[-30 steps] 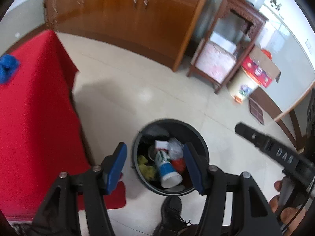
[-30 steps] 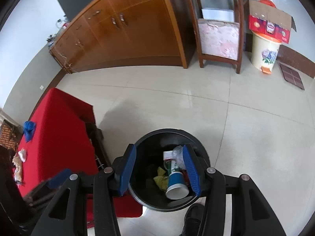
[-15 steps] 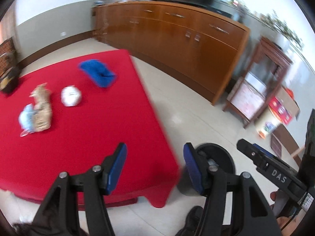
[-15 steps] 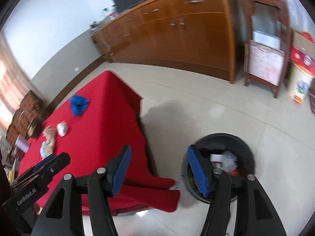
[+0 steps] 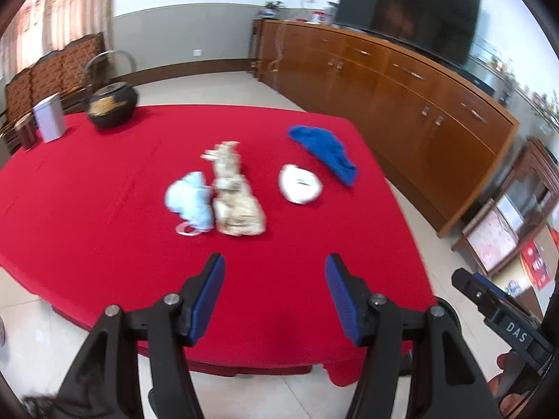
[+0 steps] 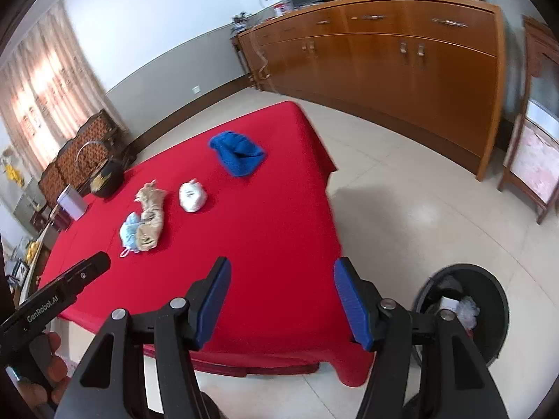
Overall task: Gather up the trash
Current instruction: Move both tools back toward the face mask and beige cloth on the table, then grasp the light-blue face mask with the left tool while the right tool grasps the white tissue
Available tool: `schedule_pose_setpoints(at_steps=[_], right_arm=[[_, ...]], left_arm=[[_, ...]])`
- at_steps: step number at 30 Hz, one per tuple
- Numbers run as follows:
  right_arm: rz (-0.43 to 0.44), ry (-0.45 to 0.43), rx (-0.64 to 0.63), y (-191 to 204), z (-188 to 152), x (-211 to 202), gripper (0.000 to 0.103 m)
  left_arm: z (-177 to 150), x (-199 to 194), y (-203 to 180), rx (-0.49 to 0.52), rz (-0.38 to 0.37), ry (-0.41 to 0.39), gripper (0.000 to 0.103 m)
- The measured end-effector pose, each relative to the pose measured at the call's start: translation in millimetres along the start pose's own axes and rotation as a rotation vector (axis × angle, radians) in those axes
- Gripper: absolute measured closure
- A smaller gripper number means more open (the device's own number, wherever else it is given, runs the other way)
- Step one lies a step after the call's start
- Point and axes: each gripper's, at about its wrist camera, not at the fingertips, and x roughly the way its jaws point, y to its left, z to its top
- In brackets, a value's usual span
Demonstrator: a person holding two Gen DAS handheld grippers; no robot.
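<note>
L claw (image 5: pixel 274 295) is released, nothing btwn its blue pads, hanging over the near edge of the red desk (image 5: pixel 104 209). R claw (image 6: pixel 281 302) is also spread wide and empty, over the desk's near R corner. Bin (image 6: pixel 489 300) sits on the floor just R of the R claw, w/ white scraps inside; in the L view only a sliver of it shows, below-R of the L claw.

Ahead of the L claw, mid-desk: beige wad (image 5: pixel 234 195), w/ a pale blue mask (image 5: pixel 190 202) touching its L side. White wad (image 5: pixel 299 184) lies ahead-R, apart from the beige one. Blue cloth (image 5: pixel 323 150) is farther, near the desk's far R edge.

Far L corner of the desk: black pot (image 5: pixel 112 104), white tin (image 5: pixel 49 118), dark can (image 5: pixel 25 134). Beyond, R of both claws: wood cabinet (image 5: pixel 401 90) along the wall, TV (image 5: pixel 408 12) on top.
</note>
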Motion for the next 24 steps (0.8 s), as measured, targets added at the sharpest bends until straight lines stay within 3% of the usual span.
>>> schedule_pose_setpoints(at_steps=[14, 24], right_arm=[[0.063, 0.044, -0.117, 77, 23, 65, 0.039], [0.071, 0.068, -0.158, 113, 48, 128, 0.035]], left_arm=[[24, 41, 73, -0.105, 0.072, 0.023, 0.042], [44, 85, 82, -0.117, 0.057, 0.06, 0.042]])
